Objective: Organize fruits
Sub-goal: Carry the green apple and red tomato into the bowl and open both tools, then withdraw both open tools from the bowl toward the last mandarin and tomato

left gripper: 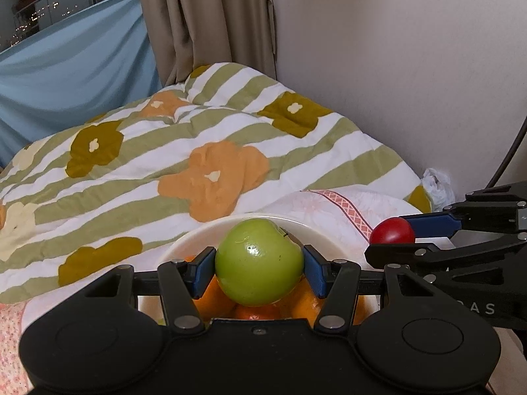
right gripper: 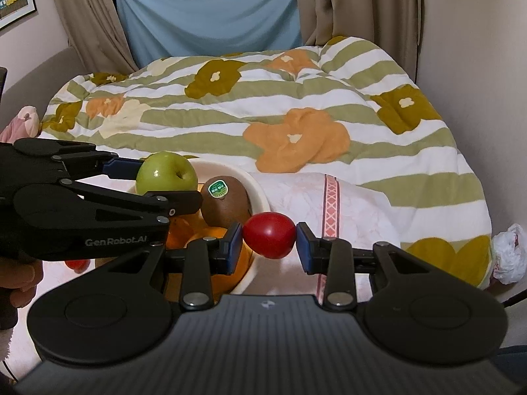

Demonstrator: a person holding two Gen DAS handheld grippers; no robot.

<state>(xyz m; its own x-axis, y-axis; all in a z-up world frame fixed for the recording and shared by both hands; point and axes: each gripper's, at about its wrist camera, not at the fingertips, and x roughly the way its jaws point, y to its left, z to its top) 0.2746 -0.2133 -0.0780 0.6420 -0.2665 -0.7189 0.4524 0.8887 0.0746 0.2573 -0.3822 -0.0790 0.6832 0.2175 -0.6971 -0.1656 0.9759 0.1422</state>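
My left gripper [left gripper: 259, 268] is shut on a green apple [left gripper: 259, 261] and holds it over a white bowl [left gripper: 316, 233]. The bowl holds several oranges [left gripper: 214, 299] and a brown kiwi [right gripper: 225, 202] with a green sticker. The apple also shows in the right wrist view [right gripper: 166, 172], held by the left gripper [right gripper: 164, 181]. My right gripper [right gripper: 268, 242] is shut on a small red tomato [right gripper: 270, 235], just right of the bowl's rim [right gripper: 260, 194]. In the left wrist view the tomato [left gripper: 392, 230] sits in the right gripper [left gripper: 393, 232] at the right.
The bowl stands on a pale pink cloth [right gripper: 346, 204] at the foot of a bed with a striped flower quilt [right gripper: 280, 105]. A white plastic bag [right gripper: 509, 253] lies at the right by the wall. Another red fruit [right gripper: 77, 263] lies left of the bowl.
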